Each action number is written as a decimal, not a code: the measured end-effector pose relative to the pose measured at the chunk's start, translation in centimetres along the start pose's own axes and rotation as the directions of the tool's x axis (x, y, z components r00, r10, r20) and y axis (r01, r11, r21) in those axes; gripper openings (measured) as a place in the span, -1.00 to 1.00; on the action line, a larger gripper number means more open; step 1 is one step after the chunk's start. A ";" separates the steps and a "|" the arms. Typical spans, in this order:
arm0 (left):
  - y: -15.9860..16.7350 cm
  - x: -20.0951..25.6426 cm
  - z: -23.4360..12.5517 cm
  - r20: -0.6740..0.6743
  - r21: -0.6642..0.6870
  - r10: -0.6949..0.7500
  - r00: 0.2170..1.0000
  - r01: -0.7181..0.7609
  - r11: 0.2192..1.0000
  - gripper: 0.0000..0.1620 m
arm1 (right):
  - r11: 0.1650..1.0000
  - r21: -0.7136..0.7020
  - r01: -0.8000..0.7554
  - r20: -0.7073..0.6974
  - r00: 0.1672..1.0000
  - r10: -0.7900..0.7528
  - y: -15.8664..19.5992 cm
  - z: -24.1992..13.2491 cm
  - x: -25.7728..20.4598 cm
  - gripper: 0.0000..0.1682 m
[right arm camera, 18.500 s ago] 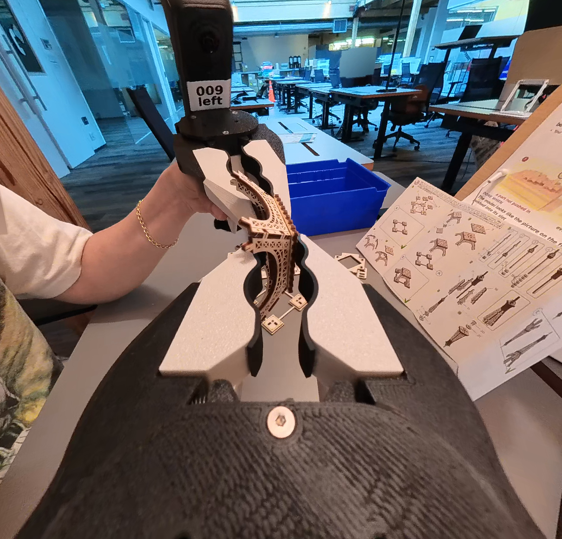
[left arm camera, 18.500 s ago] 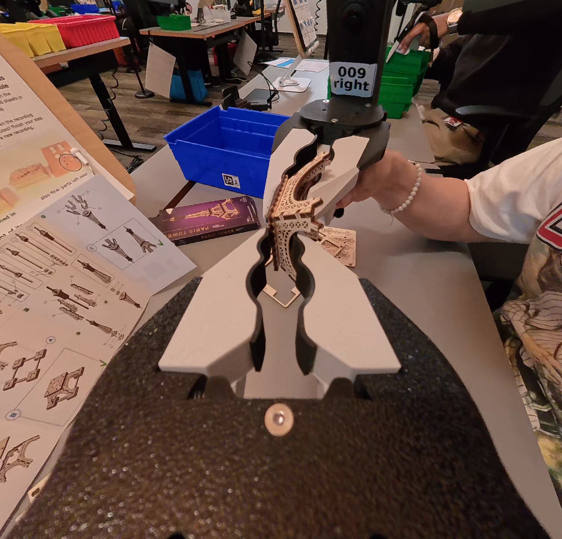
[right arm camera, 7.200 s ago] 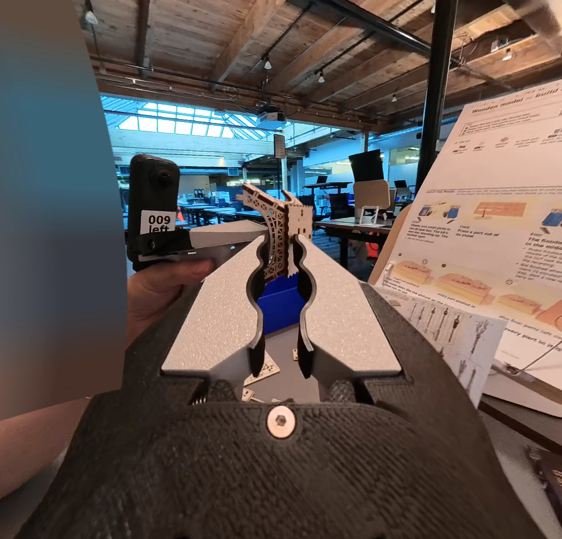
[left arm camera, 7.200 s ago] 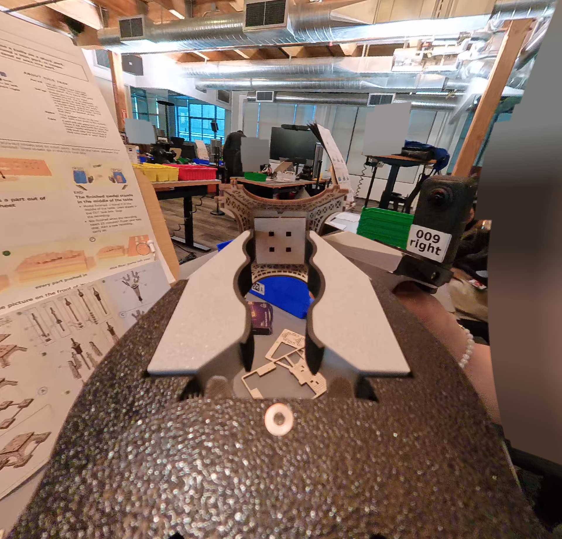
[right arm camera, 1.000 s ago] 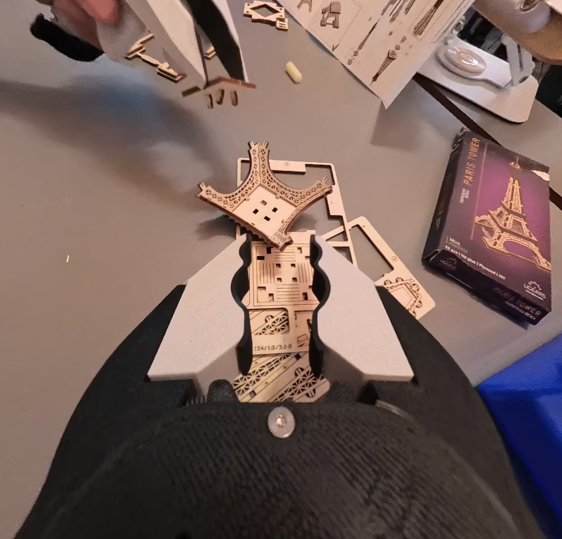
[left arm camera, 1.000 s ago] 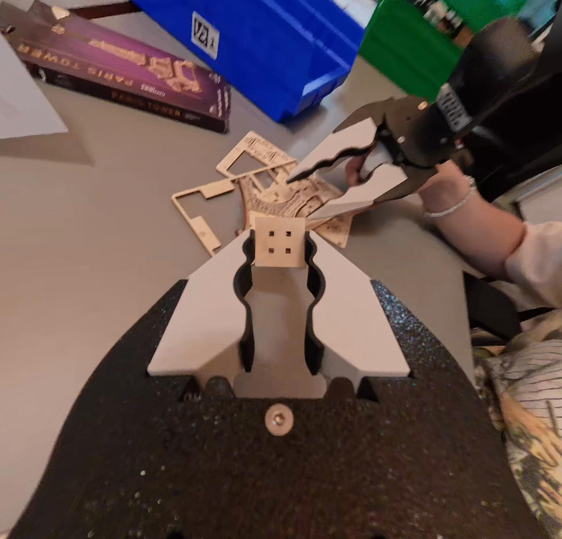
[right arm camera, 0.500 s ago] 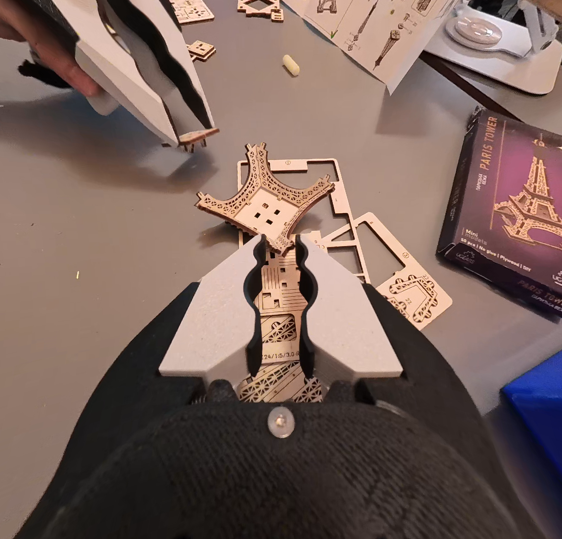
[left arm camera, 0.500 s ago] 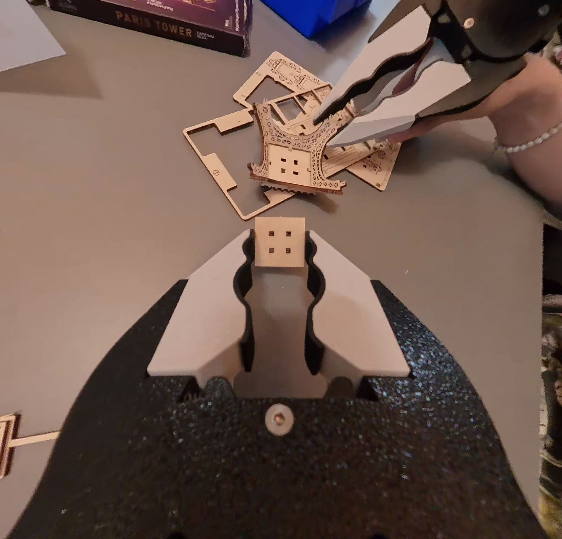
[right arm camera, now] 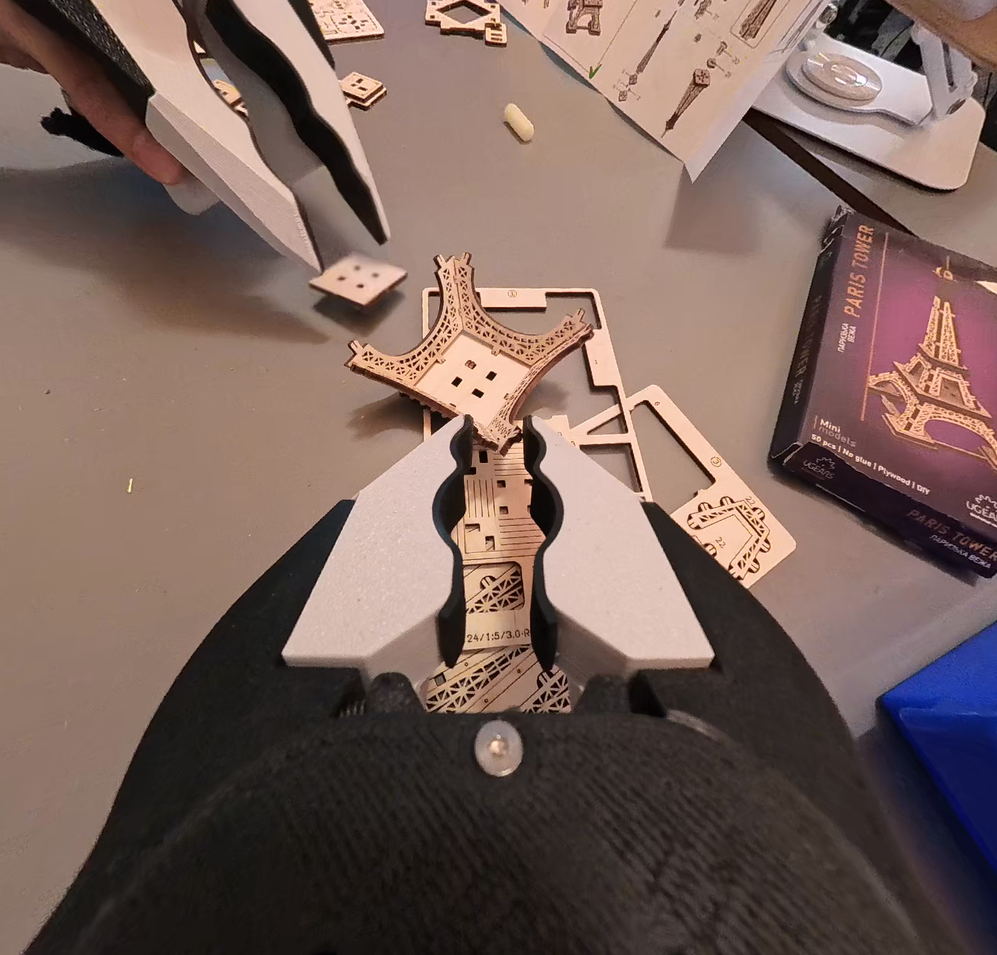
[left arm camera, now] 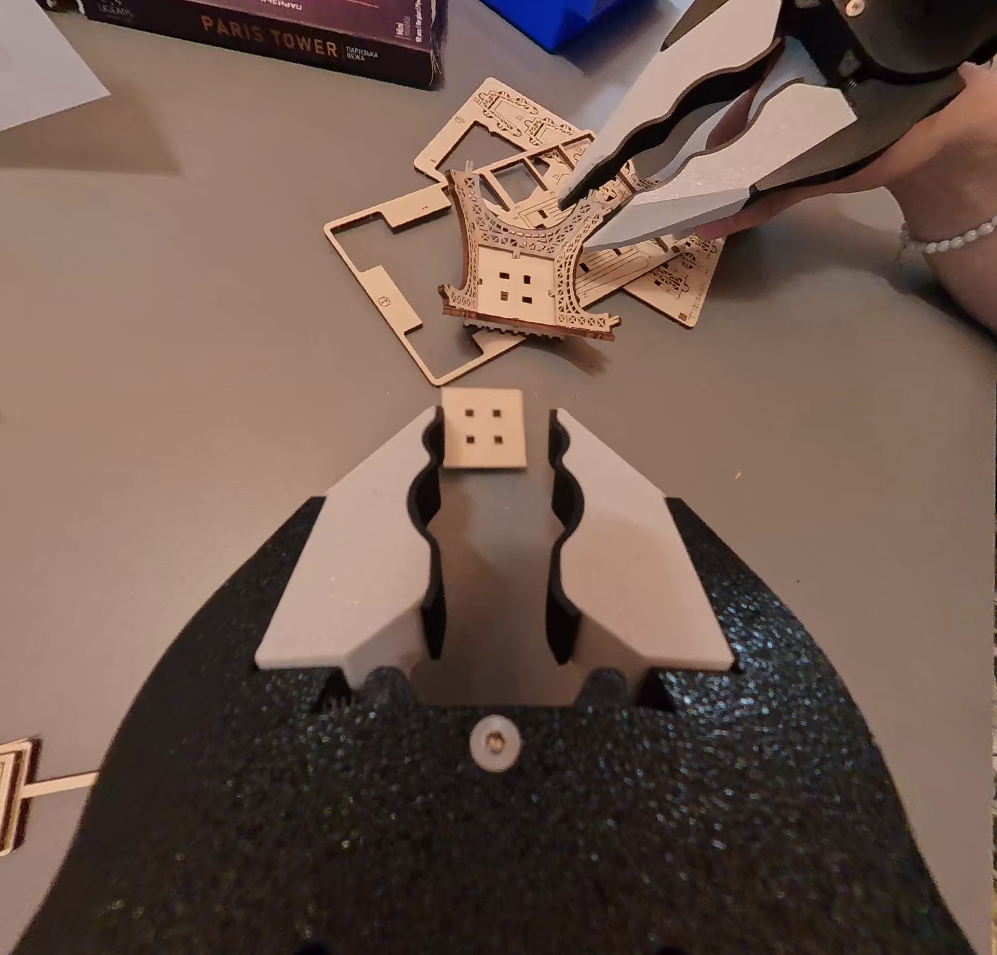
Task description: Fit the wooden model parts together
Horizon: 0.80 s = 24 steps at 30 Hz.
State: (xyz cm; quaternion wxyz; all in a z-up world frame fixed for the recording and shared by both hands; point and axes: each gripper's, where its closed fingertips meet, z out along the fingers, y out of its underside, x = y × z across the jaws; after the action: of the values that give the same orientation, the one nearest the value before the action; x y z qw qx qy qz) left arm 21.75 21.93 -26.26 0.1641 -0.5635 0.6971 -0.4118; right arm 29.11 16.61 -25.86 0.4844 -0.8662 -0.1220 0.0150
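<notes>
A wooden tower base [left arm camera: 518, 276] with four lattice legs lies tilted on cut-out wooden sheets [left arm camera: 377, 260] on the grey table. My right gripper [right arm camera: 497, 425] is shut on the tip of one leg of the base [right arm camera: 469, 373]; it also shows in the left wrist view [left arm camera: 580, 222]. A small square wooden plate [left arm camera: 483, 427] with four holes sits loose between the tips of my left gripper [left arm camera: 493, 417], which is open. In the right wrist view the plate [right arm camera: 359, 284] is just under the left gripper's tips [right arm camera: 348, 249], close to the table.
A purple model box [right arm camera: 917, 390] lies right of the sheets [right arm camera: 609, 390], with a blue bin [right arm camera: 960, 740] at the near right. An instruction sheet [right arm camera: 674, 28], a white capsule [right arm camera: 519, 120] and small wooden parts [right arm camera: 464, 15] lie at the far side. The left gripper's tips are roughly 10 cm from the right gripper's.
My left gripper has opened and let go of the square plate, which it held a second ago. My right gripper has closed on the tower base's leg. Both grippers have come lower and closer.
</notes>
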 end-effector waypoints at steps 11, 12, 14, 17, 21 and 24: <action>-2.1 0.2 -0.9 -0.045 0.093 -0.028 0.999 0.032 0.995 -0.49 | 1.000 0.004 0.018 0.007 1.000 -0.018 -0.1 0.0 -0.1 -0.82; -2.5 0.1 -0.8 -0.045 0.100 -0.026 0.999 0.030 0.994 -0.55 | 1.000 0.001 0.019 0.010 1.000 -0.019 0.0 0.0 -0.2 -0.82; -3.3 0.4 -0.5 -0.054 0.102 -0.003 0.999 0.009 0.995 -0.67 | 1.000 -0.003 0.020 0.023 1.000 -0.020 0.0 -0.1 -0.3 -0.82; -4.3 1.3 0.5 -0.069 0.067 0.066 0.995 -0.061 0.996 -0.68 | 1.000 -0.003 0.017 0.040 0.999 -0.017 -0.1 0.0 -0.6 -0.82; -4.0 -0.3 2.2 0.036 -0.085 0.178 0.983 -0.174 0.981 -0.63 | 1.000 -0.011 0.012 0.064 0.998 -0.012 -0.1 -0.1 -1.1 -0.83; -4.0 0.2 2.5 -0.004 -0.089 0.140 0.990 -0.140 0.986 -0.64 | 1.000 0.000 0.008 0.089 0.996 -0.007 -0.5 -0.2 -1.7 -0.83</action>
State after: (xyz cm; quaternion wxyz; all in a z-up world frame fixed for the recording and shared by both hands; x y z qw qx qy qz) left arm 26.04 20.71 -24.69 0.1680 -0.5203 0.7525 -0.3672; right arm 27.36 16.25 -25.52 0.4784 -0.8642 -0.1468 0.0518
